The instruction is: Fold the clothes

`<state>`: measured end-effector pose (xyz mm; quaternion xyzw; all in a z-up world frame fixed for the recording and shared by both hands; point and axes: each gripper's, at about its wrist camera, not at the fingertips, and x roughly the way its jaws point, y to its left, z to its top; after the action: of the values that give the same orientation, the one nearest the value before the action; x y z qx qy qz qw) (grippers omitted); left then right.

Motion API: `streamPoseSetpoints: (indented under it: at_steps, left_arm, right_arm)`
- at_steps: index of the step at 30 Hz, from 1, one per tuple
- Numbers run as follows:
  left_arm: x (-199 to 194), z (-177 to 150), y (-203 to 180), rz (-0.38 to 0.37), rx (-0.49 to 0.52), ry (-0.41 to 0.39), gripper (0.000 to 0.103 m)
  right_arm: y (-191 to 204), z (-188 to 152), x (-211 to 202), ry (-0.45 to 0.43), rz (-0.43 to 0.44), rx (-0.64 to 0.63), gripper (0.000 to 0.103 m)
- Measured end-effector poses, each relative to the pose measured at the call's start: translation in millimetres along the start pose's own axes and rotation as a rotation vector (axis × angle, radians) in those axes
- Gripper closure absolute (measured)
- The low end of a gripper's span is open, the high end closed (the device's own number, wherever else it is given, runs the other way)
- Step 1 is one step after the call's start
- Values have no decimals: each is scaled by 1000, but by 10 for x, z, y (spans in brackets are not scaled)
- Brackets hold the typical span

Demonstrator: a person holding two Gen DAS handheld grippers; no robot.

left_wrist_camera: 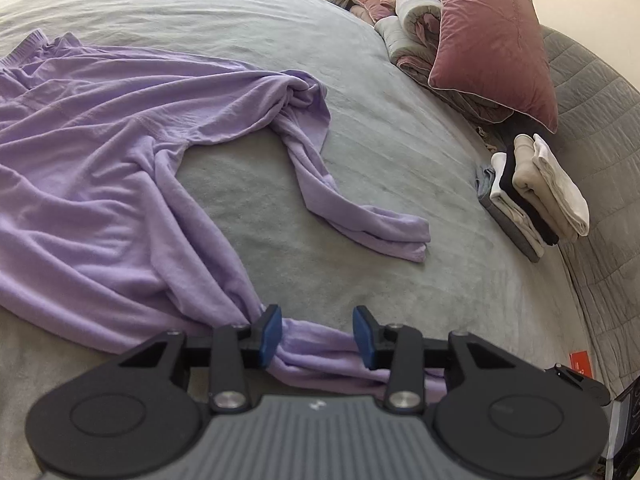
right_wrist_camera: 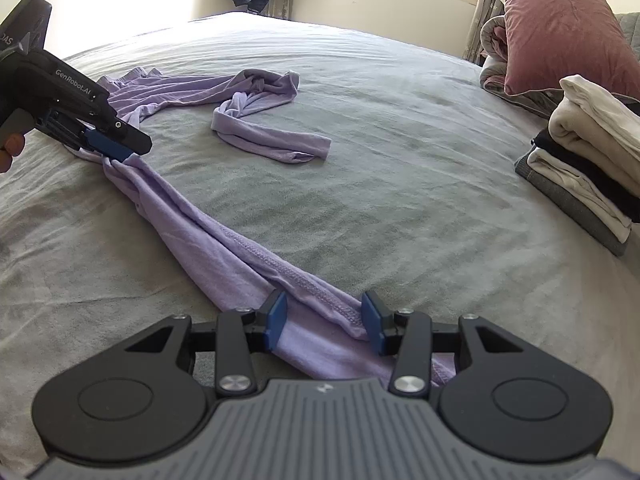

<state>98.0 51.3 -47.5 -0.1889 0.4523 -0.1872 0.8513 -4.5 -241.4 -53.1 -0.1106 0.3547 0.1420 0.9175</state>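
We look across a grey bed (left_wrist_camera: 400, 152) where a lilac top (left_wrist_camera: 100, 160) lies rumpled, one sleeve (left_wrist_camera: 360, 216) curled beside it. Our left gripper (left_wrist_camera: 318, 330) stands partly open with the top's bunched hem lying between its blue pads (left_wrist_camera: 271, 330); we cannot tell whether they pinch it. Our right gripper (right_wrist_camera: 324, 320) is also part open, straddling the hem's far end without pressing it. Folded clothes (right_wrist_camera: 592, 168) are stacked to the right, near a pink pillow (right_wrist_camera: 568, 24).
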Motion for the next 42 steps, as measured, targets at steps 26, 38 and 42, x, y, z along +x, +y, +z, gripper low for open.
streamPoseSetpoints:
  at_steps: [26, 38, 42]
  left_arm:
    - [77, 135, -84, -83, -77, -209, 60]
    - [-177, 162, -16, 57, -22, -132, 52]
    - [-236, 165, 10, 65, -24, -131, 52]
  right_arm:
    - [-398, 283, 154, -51, -242, 222, 95]
    - [55, 354, 99, -62, 56, 115, 50]
    - [220, 341, 182, -32, 83, 35, 50]
